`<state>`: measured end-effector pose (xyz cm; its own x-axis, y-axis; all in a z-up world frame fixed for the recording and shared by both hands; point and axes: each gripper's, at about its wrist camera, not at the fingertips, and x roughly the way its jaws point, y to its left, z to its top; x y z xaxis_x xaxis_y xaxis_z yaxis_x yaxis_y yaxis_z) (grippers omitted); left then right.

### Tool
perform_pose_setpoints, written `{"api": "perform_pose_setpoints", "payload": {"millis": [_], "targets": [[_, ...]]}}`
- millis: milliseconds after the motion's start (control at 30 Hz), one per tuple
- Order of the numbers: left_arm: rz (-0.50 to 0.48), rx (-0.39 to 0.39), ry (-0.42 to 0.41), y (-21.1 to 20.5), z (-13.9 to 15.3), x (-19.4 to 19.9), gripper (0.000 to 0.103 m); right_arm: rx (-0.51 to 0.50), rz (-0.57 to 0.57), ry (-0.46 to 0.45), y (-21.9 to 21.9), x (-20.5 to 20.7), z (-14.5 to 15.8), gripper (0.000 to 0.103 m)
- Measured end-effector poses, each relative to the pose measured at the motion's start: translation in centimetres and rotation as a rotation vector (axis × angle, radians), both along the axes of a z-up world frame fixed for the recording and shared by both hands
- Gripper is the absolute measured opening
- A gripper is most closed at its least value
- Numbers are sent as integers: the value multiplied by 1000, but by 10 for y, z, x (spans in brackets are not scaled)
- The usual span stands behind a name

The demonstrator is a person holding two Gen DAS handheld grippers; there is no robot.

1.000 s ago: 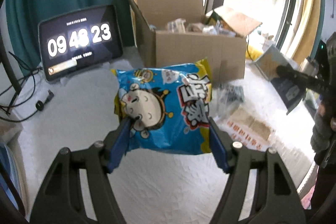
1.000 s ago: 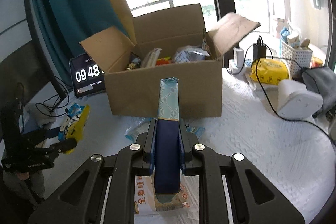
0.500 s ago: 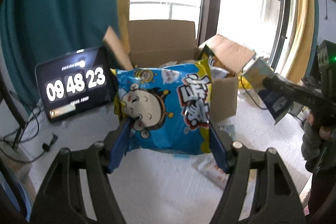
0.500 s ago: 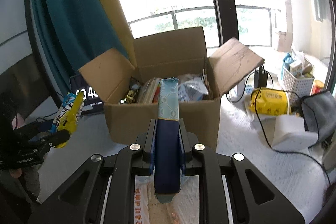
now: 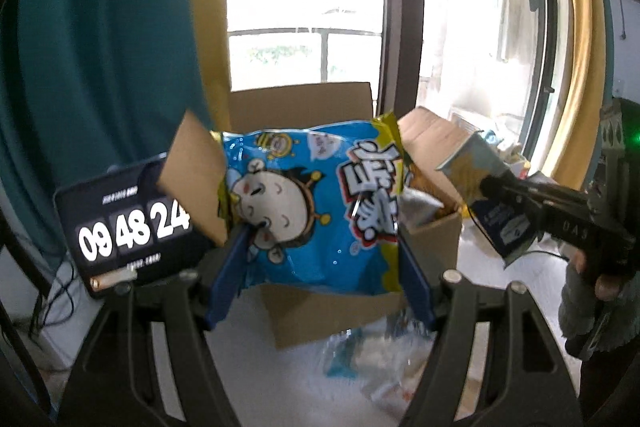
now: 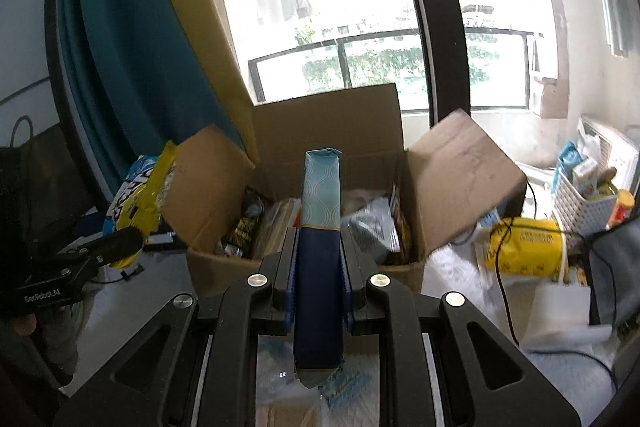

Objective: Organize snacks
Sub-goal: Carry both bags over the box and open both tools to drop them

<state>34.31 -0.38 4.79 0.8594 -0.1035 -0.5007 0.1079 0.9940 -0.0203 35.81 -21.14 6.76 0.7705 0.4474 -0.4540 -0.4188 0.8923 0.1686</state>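
- Left gripper (image 5: 320, 247): jaws wide, clamping blue snack bag (image 5: 312, 203), frame centre.
- Right gripper (image 6: 318, 279): nearly closed on navy packet (image 6: 320, 267) (upright).
- Cardboard box (image 6: 304, 267): open, behind both.

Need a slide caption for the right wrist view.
Right gripper shut on a slim navy-and-teal packet, facing the open cardboard box of snacks.

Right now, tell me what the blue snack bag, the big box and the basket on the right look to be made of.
Blue snack bag: glossy printed plastic film, crinkled, catching light. Big box: plain brown cardboard, matte, flaps bent open. Basket: probably white moulded plastic, with a grid of holes.
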Motion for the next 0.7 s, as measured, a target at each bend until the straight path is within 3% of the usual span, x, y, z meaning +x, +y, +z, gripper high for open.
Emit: {"api": "perform_pose_setpoints", "payload": {"millis": [467,567,700], "targets": [[15,58,14,-13,10,108,72,43,10,-25,18,78,18,19],[38,46,39,-5,5,135,72,60,2,-12,22,95,21,19],[51,-25,76,6,-1,163,74,60,-12,-4,30,115,23,19]]}}
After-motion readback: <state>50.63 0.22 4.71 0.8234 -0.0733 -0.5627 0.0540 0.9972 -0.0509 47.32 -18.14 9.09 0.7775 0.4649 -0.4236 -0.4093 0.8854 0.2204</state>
